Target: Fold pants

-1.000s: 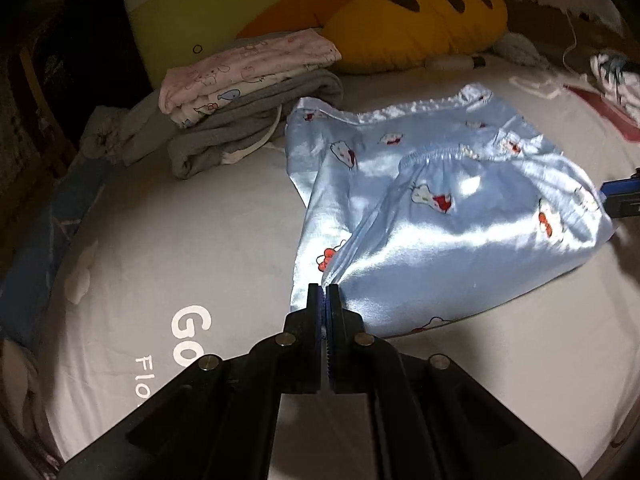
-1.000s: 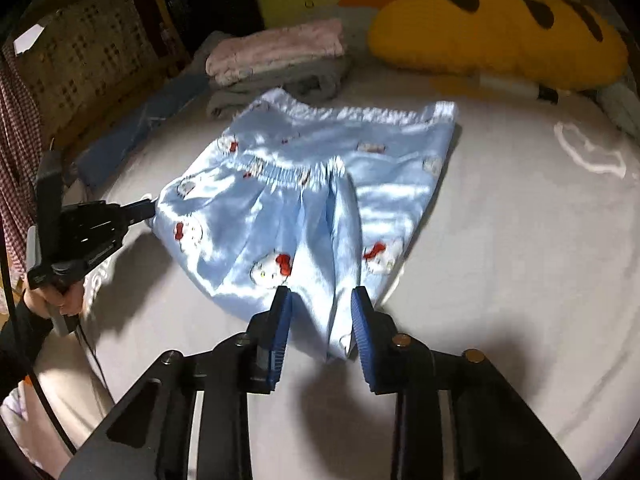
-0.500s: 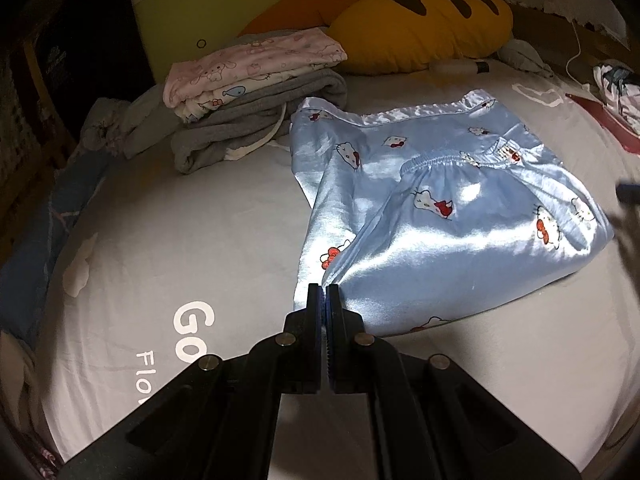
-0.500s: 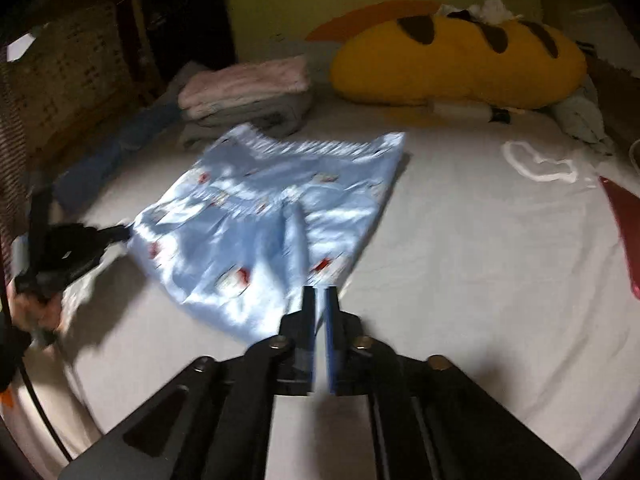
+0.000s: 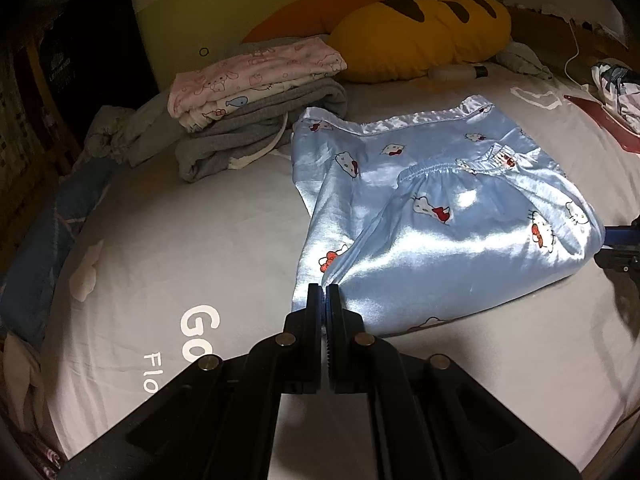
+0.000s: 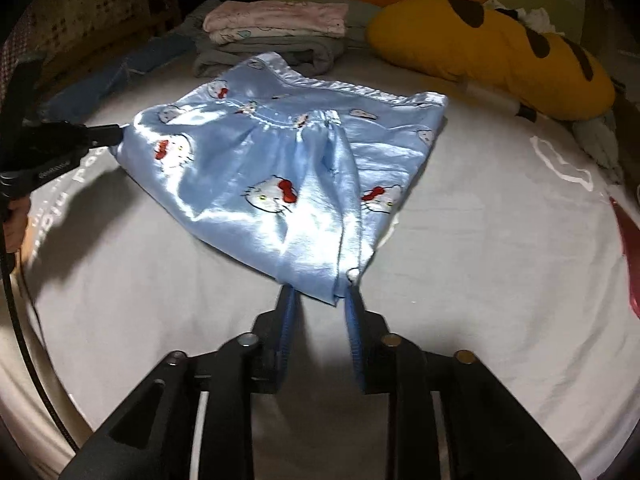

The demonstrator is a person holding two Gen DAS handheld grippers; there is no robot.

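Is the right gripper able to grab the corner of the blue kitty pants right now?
Probably yes. The right gripper sits at the near corner of the blue pants, its jaws just reopened with the fabric edge between them and nothing blocking.

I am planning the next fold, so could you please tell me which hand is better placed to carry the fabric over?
Probably the left: its gripper is shut on a corner of the shiny light-blue cat-print satin pants, while the right gripper stands open at their edge.
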